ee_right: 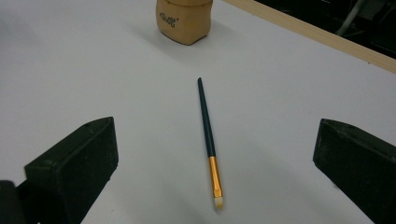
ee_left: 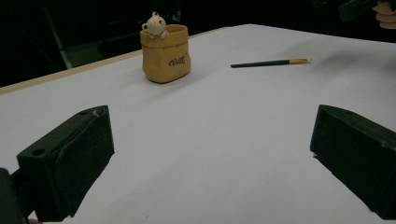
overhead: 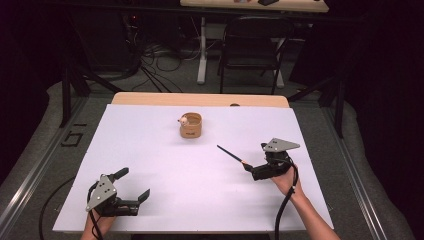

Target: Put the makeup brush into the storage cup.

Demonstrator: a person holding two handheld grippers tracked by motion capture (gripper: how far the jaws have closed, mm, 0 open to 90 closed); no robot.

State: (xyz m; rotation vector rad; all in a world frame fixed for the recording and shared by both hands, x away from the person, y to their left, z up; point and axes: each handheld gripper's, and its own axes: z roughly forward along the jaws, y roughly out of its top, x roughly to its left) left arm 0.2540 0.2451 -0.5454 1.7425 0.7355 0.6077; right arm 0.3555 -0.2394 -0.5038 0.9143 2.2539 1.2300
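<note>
Right tongs (ee_right: 212,177) gaping wide, brush (ee_right: 208,140) flat on worktop (overhead: 165,170) between the jaws, untouched. Left tongs (overhead: 134,185) also spread, holding nothing. Pouch holder (overhead: 190,125) well beyond.

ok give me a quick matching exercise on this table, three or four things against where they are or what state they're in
Things:
1. paintbrush
2. pot
3. left gripper
4. right gripper

States:
A. upright at the far middle, a small bear on its rim
B. open, at the near left corner
C. lying flat on the white sheet
D. open, just behind the bristle end

Pairs: 1-C, 2-A, 3-B, 4-D
</note>
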